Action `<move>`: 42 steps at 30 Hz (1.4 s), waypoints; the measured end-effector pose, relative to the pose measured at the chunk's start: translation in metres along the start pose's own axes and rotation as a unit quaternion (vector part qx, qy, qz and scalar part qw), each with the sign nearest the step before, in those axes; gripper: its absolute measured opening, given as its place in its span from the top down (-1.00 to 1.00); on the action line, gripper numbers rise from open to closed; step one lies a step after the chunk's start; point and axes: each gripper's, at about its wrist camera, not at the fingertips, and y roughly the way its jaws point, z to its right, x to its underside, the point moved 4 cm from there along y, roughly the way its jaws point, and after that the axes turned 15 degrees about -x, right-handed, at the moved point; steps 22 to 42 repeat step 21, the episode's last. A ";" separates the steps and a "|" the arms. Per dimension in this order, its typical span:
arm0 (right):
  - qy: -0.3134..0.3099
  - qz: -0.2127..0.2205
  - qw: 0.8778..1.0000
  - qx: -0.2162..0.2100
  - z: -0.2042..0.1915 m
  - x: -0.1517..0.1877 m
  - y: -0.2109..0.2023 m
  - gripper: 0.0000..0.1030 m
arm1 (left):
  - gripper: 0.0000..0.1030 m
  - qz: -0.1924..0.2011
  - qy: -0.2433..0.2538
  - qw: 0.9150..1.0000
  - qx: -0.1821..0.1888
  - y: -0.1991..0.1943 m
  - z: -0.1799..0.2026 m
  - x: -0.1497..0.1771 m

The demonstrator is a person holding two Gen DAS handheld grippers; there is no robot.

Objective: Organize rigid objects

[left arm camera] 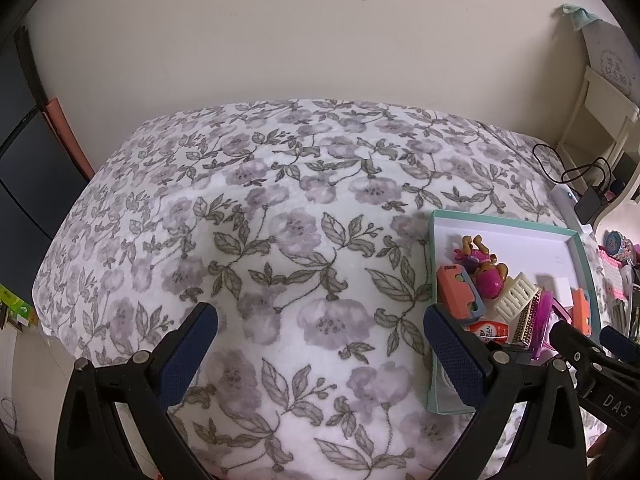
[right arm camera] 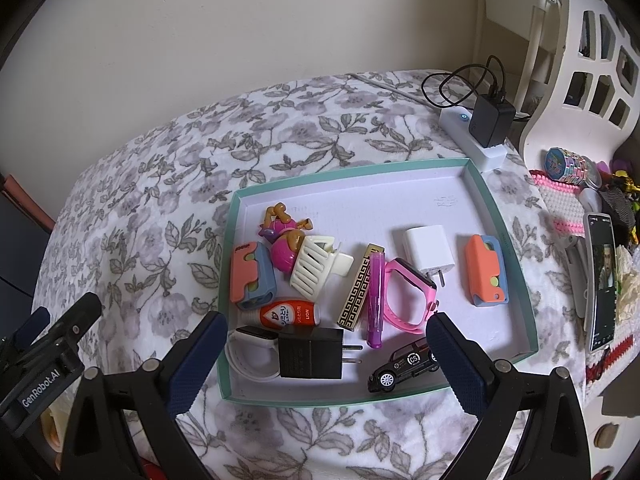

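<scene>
On the floral bed cover [right arm camera: 160, 216], a shallow teal-rimmed tray [right arm camera: 496, 216] with white floor sits toward 3 o'clock of the bed, seen from the right wrist.

Tray contents, all loose on the floor:
- 9 o'clock edge: orange-and-blue case [right arm camera: 252, 274], upright on its long side.
- 11 o'clock: pink toy figure [right arm camera: 286, 240], touching a cream hair clip [right arm camera: 316, 266].
- Centre: gold-patterned bar [right arm camera: 360, 294], purple pen [right arm camera: 376, 300] just beside it, pink watch [right arm camera: 408, 296] overlapping a white charger [right arm camera: 426, 248].
- 3 o'clock: second orange-and-blue case [right arm camera: 486, 270], apart from the rest.
- 6 o'clock row: orange-white small bottle [right arm camera: 290, 314], white strap [right arm camera: 252, 354], black plug adapter [right arm camera: 312, 354] with prongs pointing to 3 o'clock, black toy car [right arm camera: 404, 364].

Right claw [right arm camera: 326, 364]: jaws spread wide, empty, hovering over the tray's near edge.

Left claw [left arm camera: 320, 360]: jaws spread wide, empty, over bare bed cover; tray at its 3 o'clock.

Off tray, 1 o'clock: white power strip [right arm camera: 476, 136] with black adapter plugged in. Phone [right arm camera: 602, 280] at 3 o'clock.
</scene>
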 end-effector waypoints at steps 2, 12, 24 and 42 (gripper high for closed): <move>0.000 0.000 1.000 0.000 0.000 0.000 0.000 -0.96 | -0.99 0.000 0.000 1.000 0.000 0.000 0.000 0.000; 0.000 -0.001 1.000 0.000 0.000 0.000 0.000 -0.96 | -0.99 -0.001 -0.002 1.000 -0.004 0.000 -0.001 0.000; 0.000 0.000 1.000 0.000 0.000 0.000 0.000 -0.97 | -0.99 0.006 0.006 1.000 0.001 -0.002 0.003 0.001; 0.000 0.000 1.000 0.000 0.000 0.000 0.000 -0.97 | -0.99 0.006 0.006 1.000 0.001 -0.002 0.003 0.001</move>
